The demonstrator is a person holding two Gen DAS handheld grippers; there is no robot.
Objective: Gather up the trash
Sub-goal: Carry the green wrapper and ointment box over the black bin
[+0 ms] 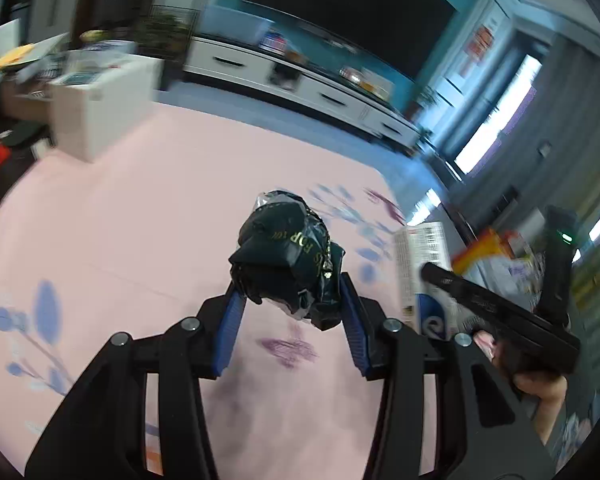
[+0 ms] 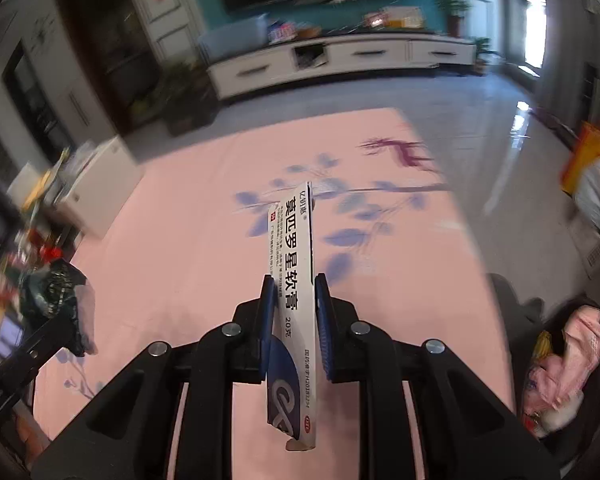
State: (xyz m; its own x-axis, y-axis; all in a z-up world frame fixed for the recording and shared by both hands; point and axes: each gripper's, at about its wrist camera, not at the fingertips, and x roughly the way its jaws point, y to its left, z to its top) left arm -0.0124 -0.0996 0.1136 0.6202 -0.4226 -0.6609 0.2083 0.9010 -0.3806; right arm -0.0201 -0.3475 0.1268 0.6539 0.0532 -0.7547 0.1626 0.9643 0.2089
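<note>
L tongs clamp a crumpled black wrapper above the pink cloth. R tongs pinch a white ointment box, held on edge; bin w/ trash at right.

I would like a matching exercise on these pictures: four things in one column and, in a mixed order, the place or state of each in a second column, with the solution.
Things
1. crumpled dark bag
2. long white box
3. pink cloth
4. dark bin

Places or states
A. printed with blue leaves
B. clamped in the left gripper
C. holds pink trash
D. clamped in the right gripper

Pairs: 1-B, 2-D, 3-A, 4-C
</note>
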